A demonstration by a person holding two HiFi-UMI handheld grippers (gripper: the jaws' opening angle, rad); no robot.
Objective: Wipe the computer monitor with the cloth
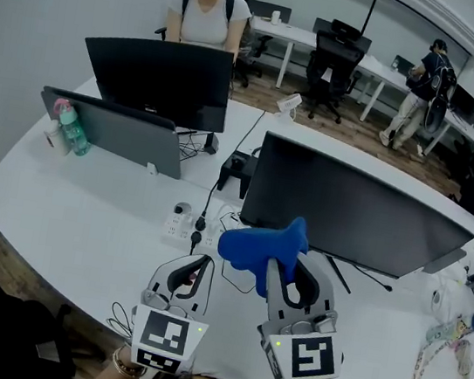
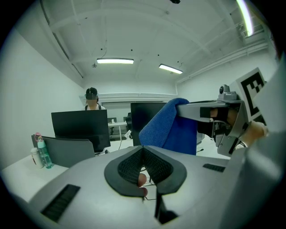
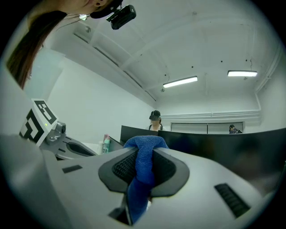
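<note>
Over the white desk [image 1: 84, 206], right gripper [image 1: 288, 276] clamped a blue microfibre cloth [image 1: 255, 249], left gripper [image 1: 197, 265] closed on nothing; the wide black monitor [image 1: 349, 210] likely wanted light, flat strokes.

White desks [image 1: 84, 206] — wood floor [image 1: 351, 132]

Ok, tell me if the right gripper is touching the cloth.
Touching. The right gripper view shows the right gripper with its jaws shut on the blue cloth, which bulges above them and hangs below.
</note>
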